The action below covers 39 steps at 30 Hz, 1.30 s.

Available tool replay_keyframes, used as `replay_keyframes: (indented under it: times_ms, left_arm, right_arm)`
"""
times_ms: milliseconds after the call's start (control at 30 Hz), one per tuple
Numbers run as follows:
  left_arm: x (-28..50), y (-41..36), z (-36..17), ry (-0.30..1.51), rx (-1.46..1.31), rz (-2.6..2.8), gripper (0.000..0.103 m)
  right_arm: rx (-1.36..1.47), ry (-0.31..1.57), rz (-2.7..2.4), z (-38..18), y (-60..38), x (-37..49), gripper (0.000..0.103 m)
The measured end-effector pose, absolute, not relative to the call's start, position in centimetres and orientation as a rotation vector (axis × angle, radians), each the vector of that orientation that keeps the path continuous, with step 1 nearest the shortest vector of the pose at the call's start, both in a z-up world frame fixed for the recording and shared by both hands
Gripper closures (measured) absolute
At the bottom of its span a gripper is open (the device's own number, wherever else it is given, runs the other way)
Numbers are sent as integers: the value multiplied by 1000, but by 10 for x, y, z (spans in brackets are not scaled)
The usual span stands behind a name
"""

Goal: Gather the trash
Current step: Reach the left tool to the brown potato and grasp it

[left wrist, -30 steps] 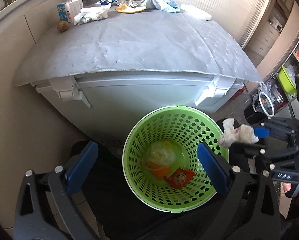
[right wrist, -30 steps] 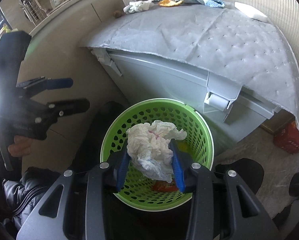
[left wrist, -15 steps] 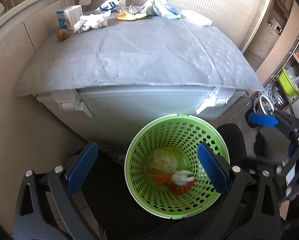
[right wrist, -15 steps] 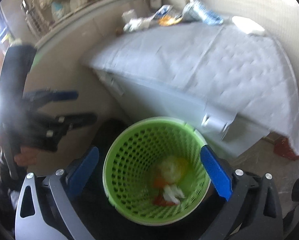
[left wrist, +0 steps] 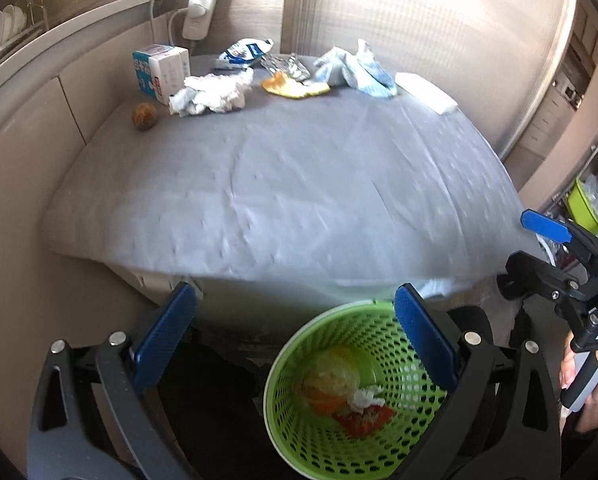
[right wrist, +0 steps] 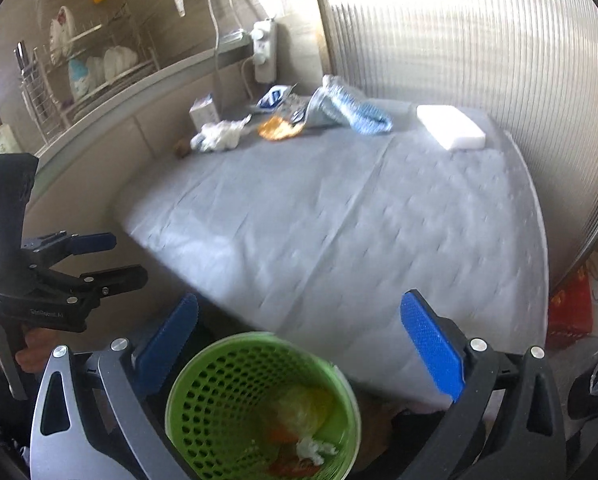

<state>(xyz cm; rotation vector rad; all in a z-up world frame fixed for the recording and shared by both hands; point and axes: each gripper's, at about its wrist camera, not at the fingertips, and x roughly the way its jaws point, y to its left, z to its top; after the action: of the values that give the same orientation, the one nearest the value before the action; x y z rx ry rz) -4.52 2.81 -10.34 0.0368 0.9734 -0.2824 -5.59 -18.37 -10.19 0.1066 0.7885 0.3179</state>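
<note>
1. I judge the step in hand to be the turn back to the table (left wrist: 299, 200) for more trash. My right claw (right wrist: 311, 340) stands wide apart with nothing between its blue pads, and my left claw (left wrist: 295, 328) is just as wide and just as empty.

2. The crumpled white tissue (left wrist: 365, 397) I was carrying now lies in the green basket (left wrist: 299, 432), on top of an orange scrap and a red wrapper, beside a pale yellowish lump. The basket sits below the near edge of the table.

3. More trash waits at the table's far side: a wad of white paper (left wrist: 211, 94), an orange peel (left wrist: 293, 86), a blue-and-white wrapper (left wrist: 243, 52), some crinkled foil just behind the peel, a small carton (left wrist: 161, 70) and a small brown round thing (left wrist: 144, 116).

4. Next, as I see it, one claw must reach across the grey cover to that far row, come down around a single piece and close on it. The paper wad looks soft and easy; the flat peel may need a lower approach.

5. Against a second ago: my right claw was then clamped on the tissue above the basket; its jaws have just been opening and the tissue has dropped in. Both views now look further up the table, with the basket lower in view.
</note>
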Motion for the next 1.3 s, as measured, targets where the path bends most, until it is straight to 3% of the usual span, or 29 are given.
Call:
replay_keyframes:
  times_ms: [467,1000,1300]
  left_arm:
    - [21,61,-94,900,-11,-178,8]
    - [111,137,-113,882,-103,-123,9]
    - [139,136,-127,894,-115,-119,34]
  right_arm:
    - [132,769,306,-94,-195,3,2]
    - [138,750,416,-78,-128,82,2]
    - [138,730,432,-67,-111,108,2]
